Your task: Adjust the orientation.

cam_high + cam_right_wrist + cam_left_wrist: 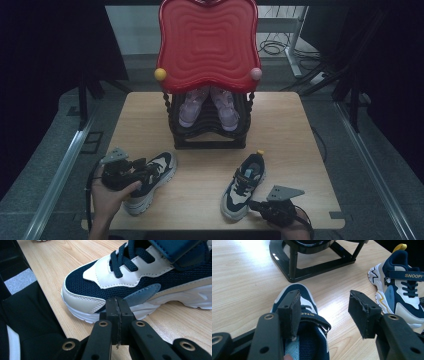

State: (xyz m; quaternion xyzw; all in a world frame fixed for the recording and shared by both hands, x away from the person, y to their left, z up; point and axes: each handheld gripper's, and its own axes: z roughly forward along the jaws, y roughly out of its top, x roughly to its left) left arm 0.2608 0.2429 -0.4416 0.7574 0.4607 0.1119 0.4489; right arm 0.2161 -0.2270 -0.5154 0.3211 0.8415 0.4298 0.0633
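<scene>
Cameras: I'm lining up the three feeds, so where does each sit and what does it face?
High view: above the table's near edge, facing forward and down at the shoe rack; both hands show.
Left gripper view: rides the left claw, open over the left sneaker.
Right gripper view: rides the right claw, shut beside the right sneaker.
Shared: the right sneaker appears in all three.

We note a black tiered rack (209, 131) standing at the far middle of the wooden table (145, 115) — a pair of pink-and-lilac shoes (209, 106) rests on it, toes towards us. A red wavy-edged panel (207, 42) tops the rack — cables (272, 47) lie on the floor beyond.
</scene>
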